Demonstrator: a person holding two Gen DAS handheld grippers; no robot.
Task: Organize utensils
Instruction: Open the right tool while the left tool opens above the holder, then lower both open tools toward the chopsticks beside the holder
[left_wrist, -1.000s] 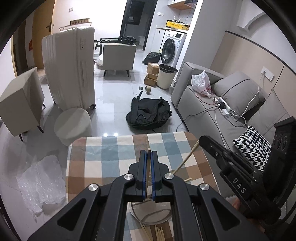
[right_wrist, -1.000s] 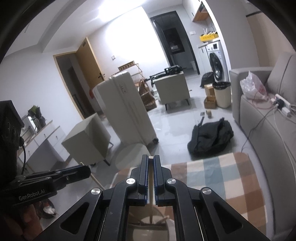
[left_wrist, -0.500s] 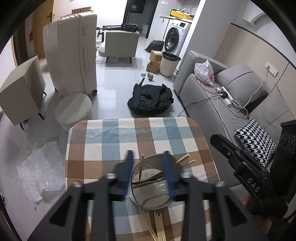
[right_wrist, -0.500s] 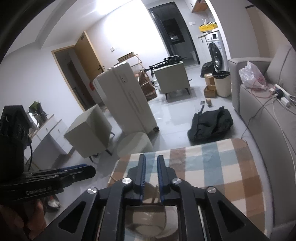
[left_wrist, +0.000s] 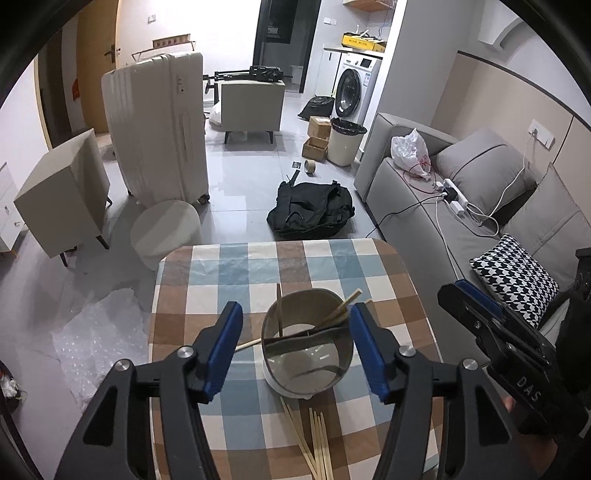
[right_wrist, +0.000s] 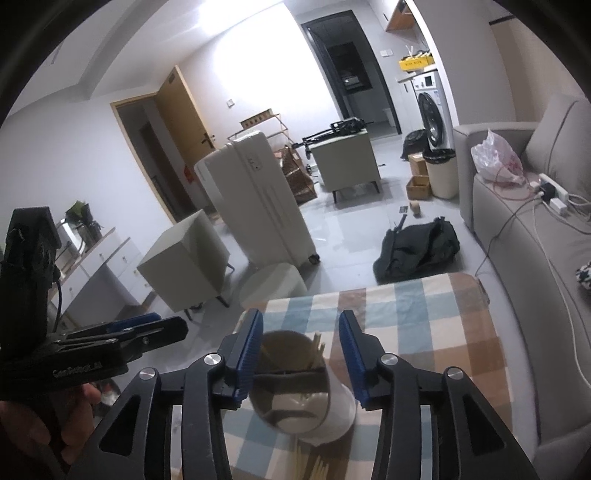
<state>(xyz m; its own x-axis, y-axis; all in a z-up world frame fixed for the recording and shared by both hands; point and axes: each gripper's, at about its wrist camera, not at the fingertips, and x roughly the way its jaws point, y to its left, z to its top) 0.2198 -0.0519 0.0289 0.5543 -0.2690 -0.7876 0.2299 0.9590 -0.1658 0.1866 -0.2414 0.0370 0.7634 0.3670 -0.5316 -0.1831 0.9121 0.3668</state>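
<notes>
A round grey-and-white utensil holder (left_wrist: 310, 373) stands on the checked table with several wooden chopsticks (left_wrist: 343, 308) leaning in it. More chopsticks (left_wrist: 314, 439) lie loose on the cloth in front of it. My left gripper (left_wrist: 294, 325) hovers above the holder, its jaws opening, with nothing pressed between the blue pads (left_wrist: 221, 350). My right gripper (right_wrist: 300, 321) is also opening over the holder (right_wrist: 295, 391), gripping nothing. Each gripper shows in the other's view: the right gripper (left_wrist: 469, 299) at the right, the left gripper (right_wrist: 162, 325) at the left.
The table's checked cloth (left_wrist: 236, 273) ends in rounded far corners. A grey sofa (left_wrist: 424, 221) with a houndstooth cushion (left_wrist: 513, 280) runs along the right. A round stool (left_wrist: 166, 229), bubble wrap (left_wrist: 99, 332) and a black bag (left_wrist: 312, 212) are on the floor beyond.
Both grippers were shut on a chopstick each; now both are open and drawn back from the holder, and the sticks rest in it.
</notes>
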